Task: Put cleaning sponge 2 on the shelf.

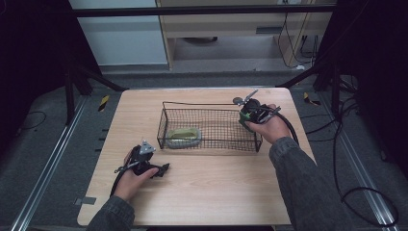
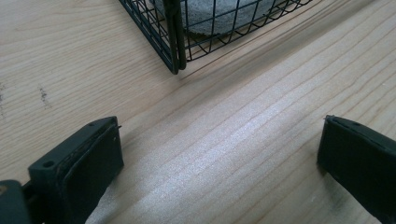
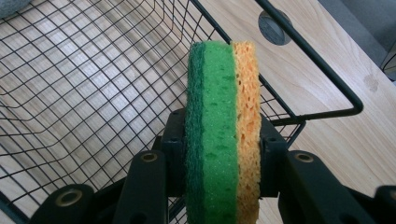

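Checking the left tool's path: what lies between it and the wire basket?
Bare wooden table. In the left gripper view, nothing sits between the open left tool and the basket corner; the high view agrees.

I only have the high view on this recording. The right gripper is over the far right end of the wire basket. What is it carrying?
Observer: A sponge, green scouring layer on one side, orange on the other, clamped on edge in the right gripper.
Operator: Over the basket or outside it?
Observer: Above the basket floor, just inside its right rim.
Operator: And the left gripper?
Observer: The left gripper is open with bare table between its fingers.
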The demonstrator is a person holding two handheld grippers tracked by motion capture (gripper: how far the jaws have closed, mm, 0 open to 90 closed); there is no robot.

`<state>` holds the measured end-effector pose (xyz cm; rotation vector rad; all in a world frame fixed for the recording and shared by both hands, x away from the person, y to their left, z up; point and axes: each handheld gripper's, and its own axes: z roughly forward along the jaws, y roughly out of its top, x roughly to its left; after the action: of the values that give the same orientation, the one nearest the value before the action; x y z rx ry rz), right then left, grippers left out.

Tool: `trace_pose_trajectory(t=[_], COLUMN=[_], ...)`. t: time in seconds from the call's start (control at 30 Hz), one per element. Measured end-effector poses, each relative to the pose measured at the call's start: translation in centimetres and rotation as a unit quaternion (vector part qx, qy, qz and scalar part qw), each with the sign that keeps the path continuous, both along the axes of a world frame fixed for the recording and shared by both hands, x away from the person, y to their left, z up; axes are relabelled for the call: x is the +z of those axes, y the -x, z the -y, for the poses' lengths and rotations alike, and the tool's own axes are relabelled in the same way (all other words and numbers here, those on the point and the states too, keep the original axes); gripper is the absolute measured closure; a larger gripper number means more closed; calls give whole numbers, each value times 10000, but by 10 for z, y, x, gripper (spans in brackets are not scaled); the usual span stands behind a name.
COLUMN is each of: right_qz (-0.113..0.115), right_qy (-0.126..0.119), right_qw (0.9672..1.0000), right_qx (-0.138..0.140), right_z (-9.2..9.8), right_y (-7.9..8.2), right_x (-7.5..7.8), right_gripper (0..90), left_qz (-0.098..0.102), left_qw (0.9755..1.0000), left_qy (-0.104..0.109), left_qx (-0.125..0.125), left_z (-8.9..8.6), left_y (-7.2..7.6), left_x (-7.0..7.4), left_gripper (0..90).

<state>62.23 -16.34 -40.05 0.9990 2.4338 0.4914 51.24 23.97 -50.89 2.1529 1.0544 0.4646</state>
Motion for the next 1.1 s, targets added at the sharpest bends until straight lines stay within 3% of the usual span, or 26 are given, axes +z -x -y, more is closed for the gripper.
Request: trace_pose_trajectory(t=[0.57,0.97,1.1], right_qz=[-157,-256,-269], right_qy=[151,27,-184], right_qw=[9998,9997,9994], right_qx=[32,36,81], right_z=[-12,-16,-17], right_y=[-7,-1,5], right_x=[-17,-11,-6], right_gripper=[640,523,512], left_qz=[-1,0,-2], left_qw=[10000,10000,10000], left_qy=[0,0,2], left_qx=[-14,-19,-20], left_z=[0,0,0], left_y=[0,0,0], left_x=[0,0,0], left_gripper=[0,0,0])
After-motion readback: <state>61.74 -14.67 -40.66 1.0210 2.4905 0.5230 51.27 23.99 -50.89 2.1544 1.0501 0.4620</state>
